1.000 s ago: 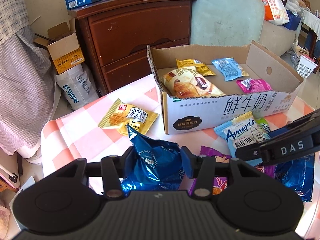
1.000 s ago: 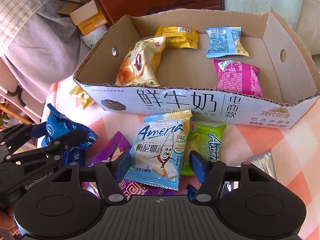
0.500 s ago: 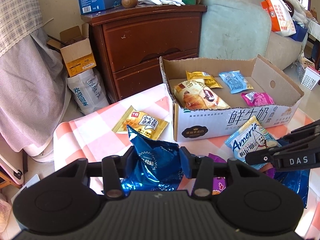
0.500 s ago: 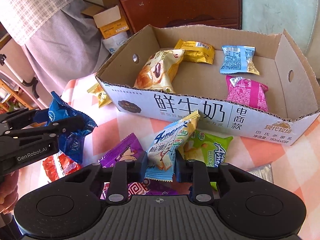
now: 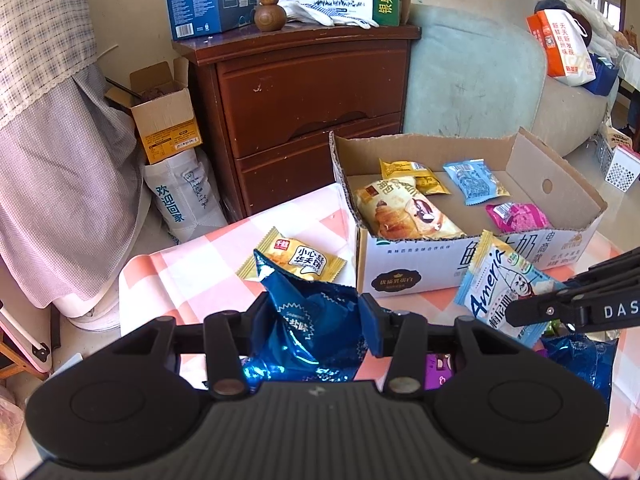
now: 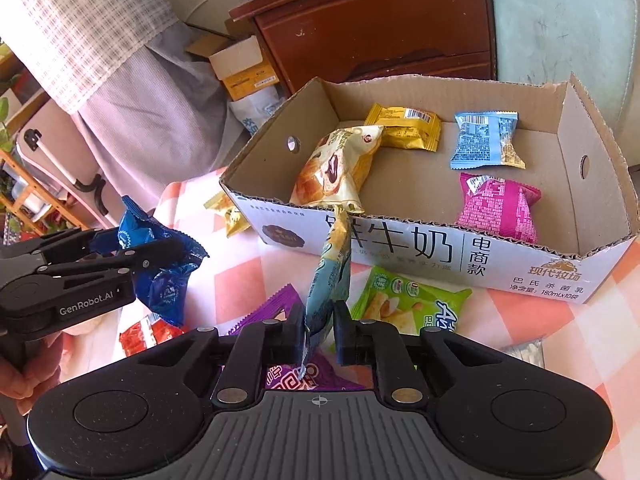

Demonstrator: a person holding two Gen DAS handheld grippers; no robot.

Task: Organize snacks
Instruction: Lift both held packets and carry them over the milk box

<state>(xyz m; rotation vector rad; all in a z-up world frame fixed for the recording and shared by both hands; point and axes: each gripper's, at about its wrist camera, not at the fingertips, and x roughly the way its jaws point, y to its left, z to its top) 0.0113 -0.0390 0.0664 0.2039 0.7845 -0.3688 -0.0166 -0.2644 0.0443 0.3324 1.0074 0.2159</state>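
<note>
1. Ahead of me stands a dark wooden dresser [image 5: 304, 108] against a cream wall [image 5: 132, 20].
2. A pale green sofa [image 5: 472, 76] sits right of it.
3. Checked fabric [image 5: 44, 92] drapes at my left; sunlight falls on the pale floor [image 5: 624, 196].

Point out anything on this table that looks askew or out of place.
Nothing is spilled or torn. Loose packets lie off the box: a yellow packet beside it, a green packet in front, a purple packet by it. The box's rim is ragged.
</note>
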